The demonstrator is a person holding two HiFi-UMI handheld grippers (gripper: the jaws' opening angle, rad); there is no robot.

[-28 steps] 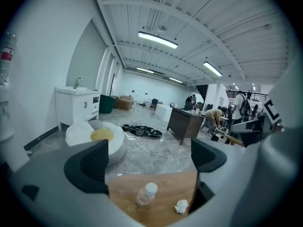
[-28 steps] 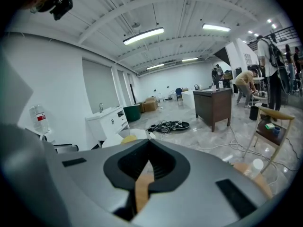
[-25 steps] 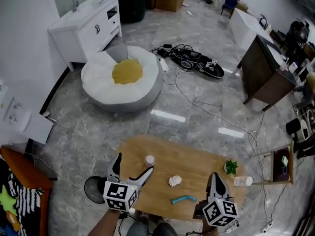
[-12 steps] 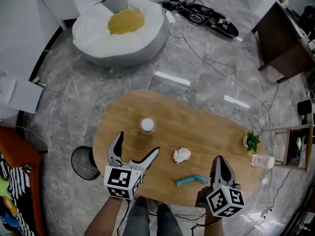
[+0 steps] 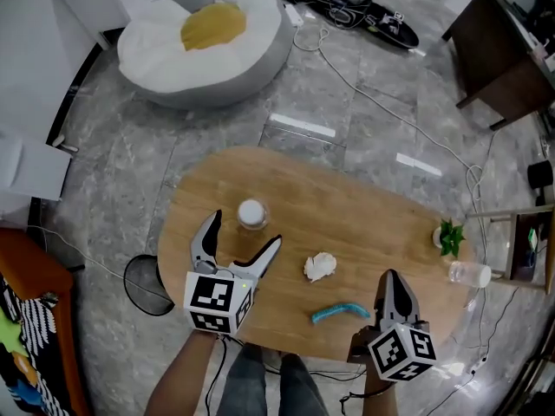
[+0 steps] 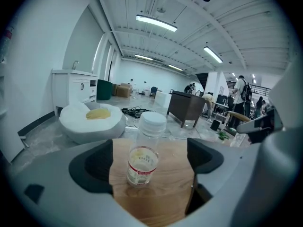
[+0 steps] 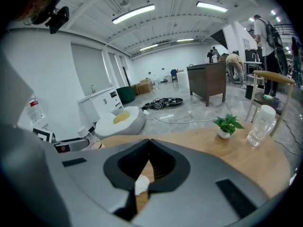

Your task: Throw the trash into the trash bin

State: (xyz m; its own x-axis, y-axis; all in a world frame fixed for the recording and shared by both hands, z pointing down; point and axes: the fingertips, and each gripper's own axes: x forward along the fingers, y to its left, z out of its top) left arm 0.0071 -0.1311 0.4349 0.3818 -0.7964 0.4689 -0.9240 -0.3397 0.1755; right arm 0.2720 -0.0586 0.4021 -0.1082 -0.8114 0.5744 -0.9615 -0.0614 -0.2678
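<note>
Since the bottle [image 6: 142, 156] looks light, nearly empty and slick, the left gripper [image 5: 244, 232], spread but closing around it, should grab mid-body; the right gripper's [image 5: 392, 279] pressed together, empty.

grey marble floor [image 5: 217, 146] is spreading out around an oval wooden table [image 5: 364, 215], catching streaks of light. beyond it a white beanbag [image 5: 156, 50] is slumping with a yellow cushion [image 5: 212, 26] sitting in its hollow, near a white sink cabinet [image 6: 75, 86] standing against the pale wall [image 6: 38, 56]. black cables [image 5: 347, 7] are trailing across the floor toward a dark wooden desk [image 5: 503, 50]. overhead, strip lights [image 6: 156, 22] are glowing along the white ceiling, and people [image 6: 241, 93] are standing at the far end.
</note>
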